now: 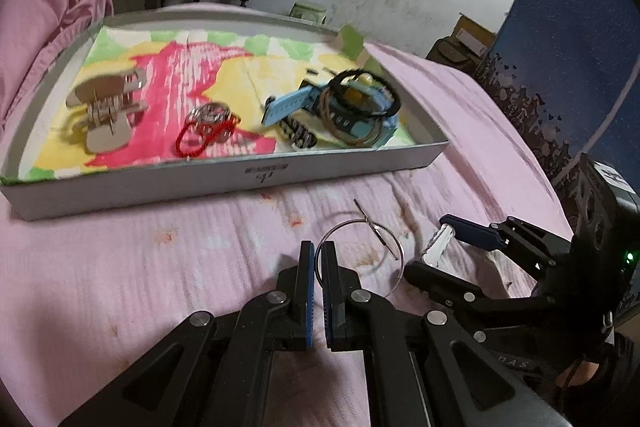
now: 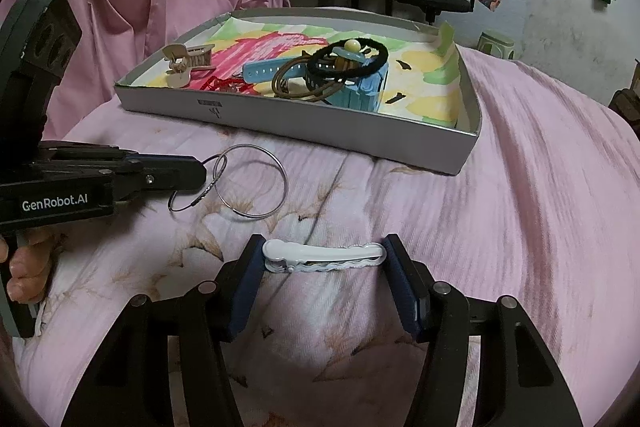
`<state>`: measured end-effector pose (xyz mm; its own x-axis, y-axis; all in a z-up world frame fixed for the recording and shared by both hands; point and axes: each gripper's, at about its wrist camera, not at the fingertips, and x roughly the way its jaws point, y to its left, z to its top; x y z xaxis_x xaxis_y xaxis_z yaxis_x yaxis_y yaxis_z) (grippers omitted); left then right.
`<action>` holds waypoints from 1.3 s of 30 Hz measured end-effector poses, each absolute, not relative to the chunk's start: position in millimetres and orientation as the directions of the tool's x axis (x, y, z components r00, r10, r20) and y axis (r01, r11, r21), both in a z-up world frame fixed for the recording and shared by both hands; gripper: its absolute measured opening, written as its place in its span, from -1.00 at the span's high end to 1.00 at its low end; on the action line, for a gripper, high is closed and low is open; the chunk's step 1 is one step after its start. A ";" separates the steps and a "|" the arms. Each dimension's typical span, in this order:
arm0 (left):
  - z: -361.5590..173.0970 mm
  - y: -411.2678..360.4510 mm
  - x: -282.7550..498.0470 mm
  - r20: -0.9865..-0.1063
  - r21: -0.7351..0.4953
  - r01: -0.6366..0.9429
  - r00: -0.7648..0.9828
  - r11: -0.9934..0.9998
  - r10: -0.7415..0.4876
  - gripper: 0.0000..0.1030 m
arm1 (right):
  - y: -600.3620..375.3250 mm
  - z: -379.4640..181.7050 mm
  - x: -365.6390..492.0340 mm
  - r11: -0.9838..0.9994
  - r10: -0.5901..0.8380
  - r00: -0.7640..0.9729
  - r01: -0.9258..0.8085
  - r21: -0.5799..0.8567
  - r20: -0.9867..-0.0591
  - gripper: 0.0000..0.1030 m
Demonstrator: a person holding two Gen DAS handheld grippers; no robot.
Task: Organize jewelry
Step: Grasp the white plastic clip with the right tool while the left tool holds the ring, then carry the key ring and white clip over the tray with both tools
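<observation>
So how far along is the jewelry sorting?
Done: watch, hair ties, claw clip lie in the tray. In hand: left hand-held gripper pinches a silver ring; right hand-held gripper brackets the white clip. Both remain untrayed.

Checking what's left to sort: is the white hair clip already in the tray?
No, the white hair clip lies on the pink bedspread, outside the tray.

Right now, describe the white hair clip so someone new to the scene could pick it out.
Start at the grey cardboard tray on the pink bedspread, then come toward the camera. The long white plastic hair clip lies crosswise between the right gripper fingers. Unlike the thin silver wire hoops to its left, it is solid, opaque and wavy-edged.
</observation>
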<state>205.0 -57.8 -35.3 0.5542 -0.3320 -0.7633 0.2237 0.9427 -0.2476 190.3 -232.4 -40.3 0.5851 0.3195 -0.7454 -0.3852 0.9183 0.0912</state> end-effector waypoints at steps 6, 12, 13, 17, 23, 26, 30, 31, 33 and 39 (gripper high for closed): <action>-20.9 -61.3 200.3 -0.737 -0.194 0.256 0.599 0.947 -0.313 0.92 | -236.9 -31.8 184.4 0.921 0.323 0.620 -0.379 0.087 -0.715 -0.05; -8.6 -56.6 207.0 -0.719 -0.171 0.251 0.629 0.953 -0.295 0.92 | -241.9 -16.7 184.0 0.924 0.333 0.660 -0.372 0.092 -0.674 -0.05; -7.3 -55.6 208.2 -0.716 -0.170 0.249 0.634 0.953 -0.293 0.92 | -241.6 -15.2 184.8 0.924 0.332 0.663 -0.371 0.091 -0.671 -0.05; -0.1 -50.8 215.2 -0.703 -0.169 0.237 0.651 0.957 -0.286 0.92 | -241.2 -9.7 188.5 0.926 0.330 0.676 -0.369 0.085 -0.659 -0.05; 11.9 -43.4 224.4 -0.674 -0.168 0.223 0.685 0.960 -0.277 0.92 | -242.5 -0.7 194.3 0.931 0.326 0.704 -0.355 0.085 -0.631 -0.06; 17.7 -40.1 233.6 -0.658 -0.175 0.208 0.703 0.962 -0.271 0.92 | -242.8 6.1 199.7 0.934 0.320 0.723 -0.348 0.078 -0.612 -0.05; 23.7 -38.8 246.2 -0.635 -0.184 0.190 0.726 0.964 -0.264 0.92 | -244.9 17.2 211.8 0.941 0.309 0.749 -0.329 0.077 -0.585 -0.05; 24.4 -38.8 249.1 -0.632 -0.183 0.186 0.730 0.965 -0.260 0.92 | -245.2 18.9 214.0 0.944 0.303 0.756 -0.321 0.074 -0.581 -0.05; 24.6 -39.0 256.5 -0.627 -0.176 0.176 0.738 0.969 -0.248 0.92 | -246.6 21.3 220.1 0.949 0.292 0.765 -0.307 0.073 -0.574 -0.05; 15.1 -38.6 272.8 -0.643 -0.156 0.137 0.738 0.978 -0.206 0.92 | -249.2 15.8 246.4 0.971 0.220 0.775 -0.232 0.057 -0.593 -0.06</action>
<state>272.8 -38.6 15.1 0.7381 -0.2058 -0.6425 0.1372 0.9782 -0.1557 246.4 -249.2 15.8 0.7746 0.2202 -0.5929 -0.2324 0.9709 0.0569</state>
